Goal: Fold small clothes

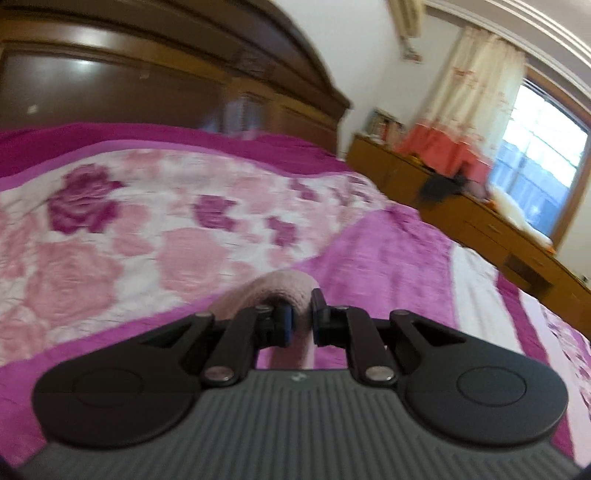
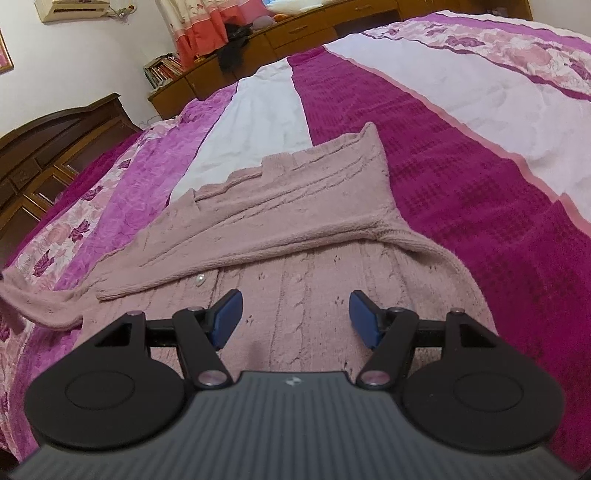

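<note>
Bedroom bed (image 2: 461, 192) is hosting a pink cardigan (image 2: 295, 236): left claw (image 1: 299, 317) is pinching its sleeve, right claw (image 2: 295, 317) is hovering wide open, empty; I'd be dragging that sleeve across flat.

Left wrist view: low, close over bedspread (image 1: 155, 206), facing headboard (image 1: 184, 74) and window (image 1: 535, 155). Right wrist view: close above pink sweater (image 2: 295, 236), facing across bed toward low cabinet (image 2: 295, 26). Shared: bedspread, cabinet, curtain (image 1: 461, 122).
</note>
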